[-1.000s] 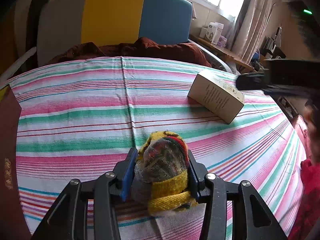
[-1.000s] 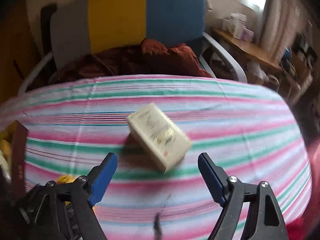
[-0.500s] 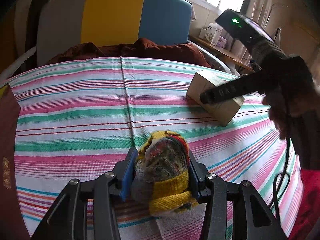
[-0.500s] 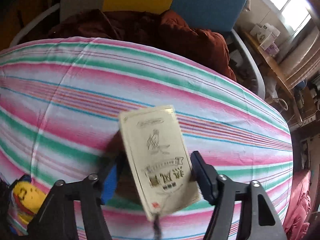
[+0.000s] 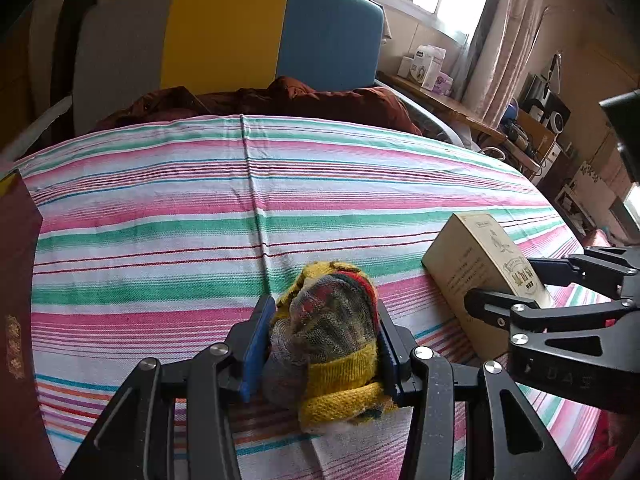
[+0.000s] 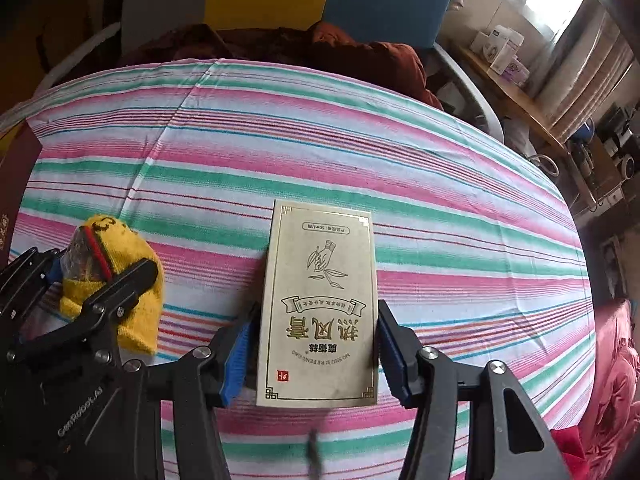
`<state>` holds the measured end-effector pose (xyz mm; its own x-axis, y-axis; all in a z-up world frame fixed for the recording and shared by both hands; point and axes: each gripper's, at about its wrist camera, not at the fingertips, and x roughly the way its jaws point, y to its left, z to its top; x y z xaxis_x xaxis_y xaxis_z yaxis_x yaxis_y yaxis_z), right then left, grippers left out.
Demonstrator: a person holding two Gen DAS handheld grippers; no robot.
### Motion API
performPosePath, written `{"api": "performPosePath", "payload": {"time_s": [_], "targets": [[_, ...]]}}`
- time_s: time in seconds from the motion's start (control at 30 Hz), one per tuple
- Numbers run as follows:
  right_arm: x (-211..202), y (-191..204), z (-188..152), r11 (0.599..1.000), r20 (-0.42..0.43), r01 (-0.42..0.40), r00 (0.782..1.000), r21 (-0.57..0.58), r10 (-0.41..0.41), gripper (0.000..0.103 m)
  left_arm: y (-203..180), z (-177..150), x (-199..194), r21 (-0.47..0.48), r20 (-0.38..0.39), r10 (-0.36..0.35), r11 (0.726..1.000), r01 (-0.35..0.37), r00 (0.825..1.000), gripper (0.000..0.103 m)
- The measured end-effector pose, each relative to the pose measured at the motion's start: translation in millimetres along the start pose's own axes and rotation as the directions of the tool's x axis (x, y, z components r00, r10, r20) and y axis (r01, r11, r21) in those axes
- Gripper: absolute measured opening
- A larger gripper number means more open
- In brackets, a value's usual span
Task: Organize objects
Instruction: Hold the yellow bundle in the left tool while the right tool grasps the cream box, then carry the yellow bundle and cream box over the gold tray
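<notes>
Sock bundle (image 5: 328, 344): a knitted roll in yellow, grey and red, lying on the striped cloth at the near edge, just left of the box.
Left gripper (image 5: 324, 344): its blue-padded fingers press both sides of the sock bundle, pinching it.
Cream box (image 6: 320, 304): flat on the cloth with gold print facing up, its near half lying between the right gripper's fingers.
Right gripper (image 6: 310, 354): fingers flank the box's long sides; a thin gap seems to remain at each pad, though whether they touch is hard to tell.
Striped cloth (image 6: 360, 152): pink, green and white bands covering the surface.
Dark red book (image 5: 16, 300): at the cloth's left edge.
Chair (image 5: 240, 36): grey, yellow and blue back behind the cloth.
</notes>
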<state>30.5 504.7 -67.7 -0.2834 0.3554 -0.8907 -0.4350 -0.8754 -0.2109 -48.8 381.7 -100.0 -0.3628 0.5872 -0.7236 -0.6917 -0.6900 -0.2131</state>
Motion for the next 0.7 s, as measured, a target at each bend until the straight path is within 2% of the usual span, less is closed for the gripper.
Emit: {"api": "performPosePath", "payload": {"time_s": [0.3,0.47,0.7], "targets": [[-2,-1,4,1.000,0.028,-0.021,0.999,-0.006,0.021,0.057,-7,1,1,0.027,-0.003,0.033,0.999,-0.033,0.999,0.049],[-22,0,4,1.000,0.126,-0.017,0.992,-0.010,0.018,0.057,-9,2,2,0.038,-0.003,0.046,0.998,-0.046,0.999,0.049],[-43,-2,10,1.000,0.256,0.003,0.967,-0.019,0.002,0.057,-12,2,3,0.049,0.000,0.060,0.997,-0.060,0.998,0.047]]}}
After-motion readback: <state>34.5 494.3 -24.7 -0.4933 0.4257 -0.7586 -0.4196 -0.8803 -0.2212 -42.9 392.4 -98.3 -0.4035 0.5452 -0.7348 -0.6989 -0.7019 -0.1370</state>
